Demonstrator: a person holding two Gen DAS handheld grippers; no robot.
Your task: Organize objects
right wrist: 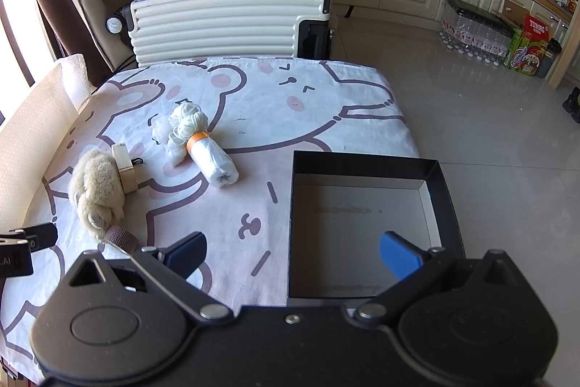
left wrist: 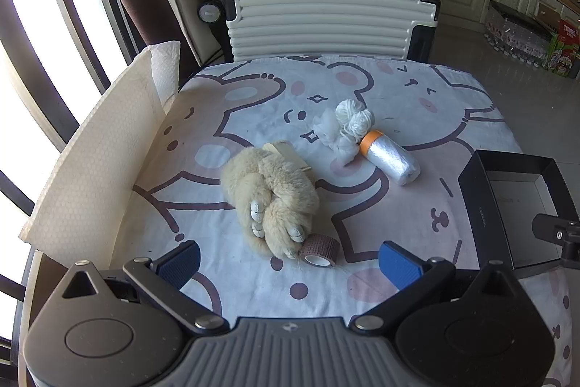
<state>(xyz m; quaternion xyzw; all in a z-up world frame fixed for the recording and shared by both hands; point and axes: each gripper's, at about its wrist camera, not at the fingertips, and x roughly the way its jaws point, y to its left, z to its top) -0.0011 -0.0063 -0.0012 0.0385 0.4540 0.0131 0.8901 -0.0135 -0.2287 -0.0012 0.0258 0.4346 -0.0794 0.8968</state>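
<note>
I log: left tool (left wrist: 290, 263) gaping, empty, above plush toy (left wrist: 272, 194) and tape roll (left wrist: 319, 251) mid-counter (left wrist: 417, 104); right tool (right wrist: 293, 254) gaping, empty, over black box (right wrist: 366, 165) at counter's right.

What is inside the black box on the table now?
The black box looks empty: only its pale bare floor shows, with faint marks on it. The right gripper, open, covers the near edge of the floor, so that strip cannot be checked.
</note>
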